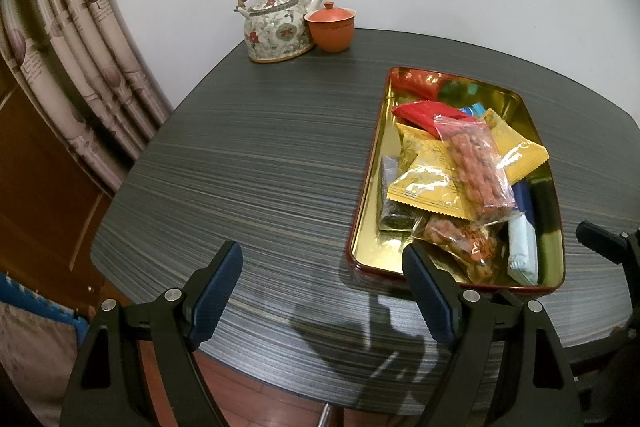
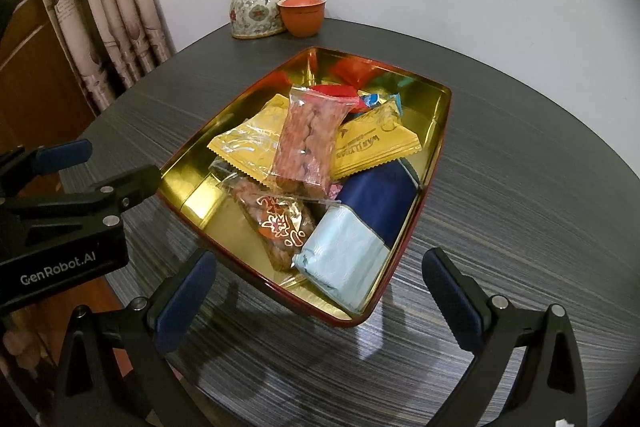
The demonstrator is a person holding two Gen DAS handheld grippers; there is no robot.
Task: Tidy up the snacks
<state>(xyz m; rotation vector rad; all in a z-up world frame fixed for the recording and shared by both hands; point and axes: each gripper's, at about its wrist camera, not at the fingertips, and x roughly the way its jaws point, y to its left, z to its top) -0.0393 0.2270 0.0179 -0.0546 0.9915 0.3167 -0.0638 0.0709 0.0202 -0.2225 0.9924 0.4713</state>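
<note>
A gold tin tray with a red rim sits on the dark striped table and holds several snack packets. On top lies a clear bag of reddish snacks, over yellow packets, a red packet, a clear nut bag, a dark blue packet and a pale blue packet. My left gripper is open and empty, over the table just left of the tray's near corner. My right gripper is open and empty at the tray's near end.
A floral teapot and an orange lidded cup stand at the table's far edge by the white wall. A curtain hangs at the left. The left gripper's body shows at the right wrist view's left edge.
</note>
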